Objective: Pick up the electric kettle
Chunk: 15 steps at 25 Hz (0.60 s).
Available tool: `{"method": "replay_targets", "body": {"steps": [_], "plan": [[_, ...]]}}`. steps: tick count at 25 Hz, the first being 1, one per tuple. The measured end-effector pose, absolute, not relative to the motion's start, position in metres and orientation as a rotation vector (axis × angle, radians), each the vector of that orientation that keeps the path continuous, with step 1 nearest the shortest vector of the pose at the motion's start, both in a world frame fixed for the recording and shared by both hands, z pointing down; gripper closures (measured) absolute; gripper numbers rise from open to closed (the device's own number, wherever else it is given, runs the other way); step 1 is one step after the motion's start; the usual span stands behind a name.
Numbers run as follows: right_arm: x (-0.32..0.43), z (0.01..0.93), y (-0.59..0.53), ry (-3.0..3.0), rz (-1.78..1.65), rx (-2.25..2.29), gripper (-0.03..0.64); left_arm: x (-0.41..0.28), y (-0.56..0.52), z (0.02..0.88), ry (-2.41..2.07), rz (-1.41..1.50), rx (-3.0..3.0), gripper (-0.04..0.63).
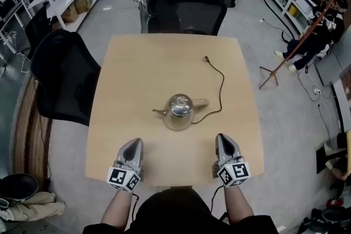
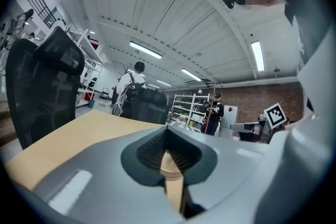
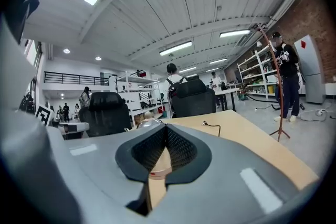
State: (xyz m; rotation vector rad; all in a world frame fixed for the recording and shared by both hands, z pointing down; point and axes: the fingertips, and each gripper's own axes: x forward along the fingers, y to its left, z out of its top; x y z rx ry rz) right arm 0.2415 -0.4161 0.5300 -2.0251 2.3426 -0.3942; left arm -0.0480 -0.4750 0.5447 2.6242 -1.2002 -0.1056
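while the electric kettle (image 1: 179, 111) sits mid-table (image 1: 137, 63), left gripper (image 1: 131, 152) and right gripper (image 1: 225, 148) rest near the front edge, jaws together, empty.

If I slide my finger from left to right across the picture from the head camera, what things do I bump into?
black chair → left gripper → kettle → right gripper → seated person. The kettle's cord is left out, since it overlaps the kettle and the right gripper.
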Motion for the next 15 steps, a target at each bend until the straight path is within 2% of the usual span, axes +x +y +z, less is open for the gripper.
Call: {"method": "replay_targets", "body": {"steps": [10,15], "plan": [[0.245,0.542,-0.439,2.397,-0.437,-2.009,0.615,-0.023,-0.508,0.565,-1.24,-0.043,2.557,0.595],[0.26,0.544,-0.441,2.402,-0.499,-2.021,0.615,-0.006,-0.518,0.571,-1.246,-0.024,2.498,0.568]]}}
